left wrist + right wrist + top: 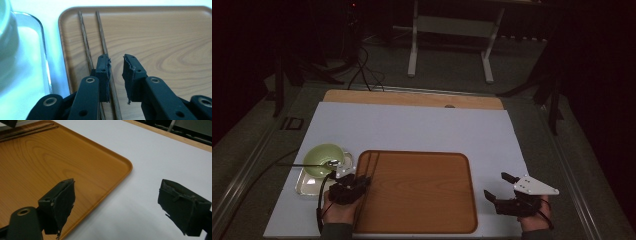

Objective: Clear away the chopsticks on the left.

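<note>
High view, left gripper (354,176): sits at the wooden tray's (422,220) 9 o'clock edge, over the near ends of the chopsticks (371,161).
High view, chopsticks: two dark sticks lying side by side along the tray's left rim, pointing toward 12 o'clock.
High view, bowl (325,157): pale green, in a small metal dish (307,187) just beyond the tray's 9 o'clock side, a spoon (309,164) resting across it.
High view, right gripper (498,187): above the white mat (422,127), at the tray's 4 o'clock, apart from it.
Left gripper view, jaws: parted by a narrow gap, nothing between them; the left jaw lies over one of the chopsticks (85,42).
Left gripper view, tray (160,40): bare wood to 3 o'clock.
Right gripper view, jaws: spread wide, holding nothing.
Right gripper view, tray (62,160): its rounded corner lies toward 11 o'clock, with the chopsticks (27,131) at the far edge.
</note>
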The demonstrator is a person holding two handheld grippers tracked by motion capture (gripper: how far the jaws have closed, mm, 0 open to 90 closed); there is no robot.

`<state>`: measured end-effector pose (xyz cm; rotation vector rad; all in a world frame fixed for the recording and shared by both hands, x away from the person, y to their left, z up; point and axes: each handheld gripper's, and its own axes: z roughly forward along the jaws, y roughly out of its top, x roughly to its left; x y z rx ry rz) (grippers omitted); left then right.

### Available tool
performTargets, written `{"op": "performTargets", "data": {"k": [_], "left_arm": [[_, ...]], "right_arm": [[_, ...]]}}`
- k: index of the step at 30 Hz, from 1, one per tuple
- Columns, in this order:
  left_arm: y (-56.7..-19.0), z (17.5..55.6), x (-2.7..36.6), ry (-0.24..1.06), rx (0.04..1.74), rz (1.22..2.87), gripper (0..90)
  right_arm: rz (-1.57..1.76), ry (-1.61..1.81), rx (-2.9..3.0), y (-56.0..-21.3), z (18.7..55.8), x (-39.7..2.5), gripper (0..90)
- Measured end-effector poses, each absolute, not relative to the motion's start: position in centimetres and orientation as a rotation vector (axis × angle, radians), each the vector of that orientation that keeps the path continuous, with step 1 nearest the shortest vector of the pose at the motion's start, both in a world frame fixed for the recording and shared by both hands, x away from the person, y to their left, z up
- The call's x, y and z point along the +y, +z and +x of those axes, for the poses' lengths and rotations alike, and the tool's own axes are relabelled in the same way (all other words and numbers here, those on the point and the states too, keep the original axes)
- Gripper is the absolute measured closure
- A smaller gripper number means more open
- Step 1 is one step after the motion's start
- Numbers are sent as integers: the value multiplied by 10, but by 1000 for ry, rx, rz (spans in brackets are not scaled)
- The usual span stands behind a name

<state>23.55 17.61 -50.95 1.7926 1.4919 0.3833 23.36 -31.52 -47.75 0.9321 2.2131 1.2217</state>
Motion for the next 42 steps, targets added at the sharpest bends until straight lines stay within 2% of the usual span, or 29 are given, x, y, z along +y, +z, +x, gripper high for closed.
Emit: {"op": "performTargets", "data": {"k": [18,42], "left_arm": [[-487,235,194,383,1443,1761,621],[-471,233,220,424,1409,1736,590]], "right_arm": [[935,1219,2210,-477,233,-316,142],[926,1219,2209,-477,234,-316,141]]}}
